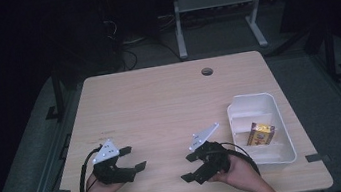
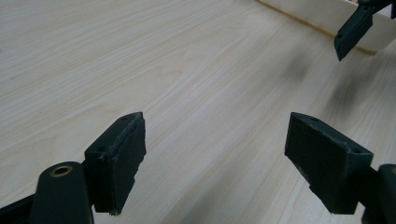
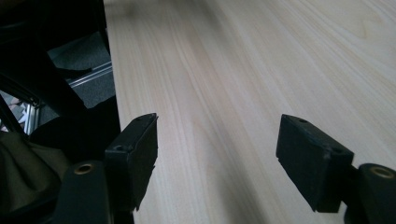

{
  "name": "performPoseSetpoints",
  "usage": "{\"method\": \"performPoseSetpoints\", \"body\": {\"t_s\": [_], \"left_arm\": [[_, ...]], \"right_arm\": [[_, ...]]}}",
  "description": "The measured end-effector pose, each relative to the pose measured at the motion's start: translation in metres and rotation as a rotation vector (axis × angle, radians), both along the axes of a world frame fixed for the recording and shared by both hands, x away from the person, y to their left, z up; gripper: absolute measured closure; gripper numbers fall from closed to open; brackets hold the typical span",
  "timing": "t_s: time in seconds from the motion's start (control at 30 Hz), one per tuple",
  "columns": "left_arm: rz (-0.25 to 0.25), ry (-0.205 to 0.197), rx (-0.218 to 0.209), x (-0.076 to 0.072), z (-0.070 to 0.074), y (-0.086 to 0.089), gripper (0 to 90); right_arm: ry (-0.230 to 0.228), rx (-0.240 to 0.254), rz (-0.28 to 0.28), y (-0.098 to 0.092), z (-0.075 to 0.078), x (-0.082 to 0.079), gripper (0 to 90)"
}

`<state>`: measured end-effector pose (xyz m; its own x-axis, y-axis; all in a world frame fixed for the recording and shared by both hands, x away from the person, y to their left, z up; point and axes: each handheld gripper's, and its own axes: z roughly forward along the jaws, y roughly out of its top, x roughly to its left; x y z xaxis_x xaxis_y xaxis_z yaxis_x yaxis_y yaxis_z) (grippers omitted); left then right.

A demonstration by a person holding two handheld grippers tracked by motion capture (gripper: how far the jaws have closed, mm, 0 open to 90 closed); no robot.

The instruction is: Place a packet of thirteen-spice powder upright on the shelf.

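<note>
Left gripper (image 1: pixel 133 158): its two black jaws stood apart with nothing between them; it was held low over the near left part of the table, jaws pointing toward the right.
Left gripper view: both black pads (image 2: pixel 122 149) stood wide apart over bare wood, and one jaw of the other gripper appeared at the upper right corner, in front of the tray wall.
Right gripper (image 1: pixel 190 167): its jaws were also apart and empty; it was held near the front edge, right of the middle, jaws pointing toward the left.
Right gripper view: the pads (image 3: pixel 140 140) stood apart above the wood grain, with the table edge and dark floor at the left.
Hands: each gripper was in one hand of the person, forearms entering from the bottom of the high view.
Light wooden table (image 1: pixel 160 107): a rectangular top with a small round hole (image 1: pixel 207 71) near the far edge.
White plastic tray (image 1: pixel 285 133): it stood at the right side of the table, just beside the right gripper but not touching it.
Small yellow and brown packet (image 1: pixel 260 133): it lay inside the white tray, about in its middle, apart from both grippers.
</note>
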<state>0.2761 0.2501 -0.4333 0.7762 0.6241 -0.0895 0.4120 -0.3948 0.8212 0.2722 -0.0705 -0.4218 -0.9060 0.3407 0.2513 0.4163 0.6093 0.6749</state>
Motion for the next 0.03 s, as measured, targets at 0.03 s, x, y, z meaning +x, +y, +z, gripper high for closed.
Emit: {"method": "performPoseSetpoints", "body": {"t_s": [0.03], "left_arm": [[0.0,-0.001,-0.001,0.0,0.0002,0.0001,20.1]], "right_arm": [[-0.001,0.0,0.0,-0.0005,0.0011,-0.0014,28.7]]}}
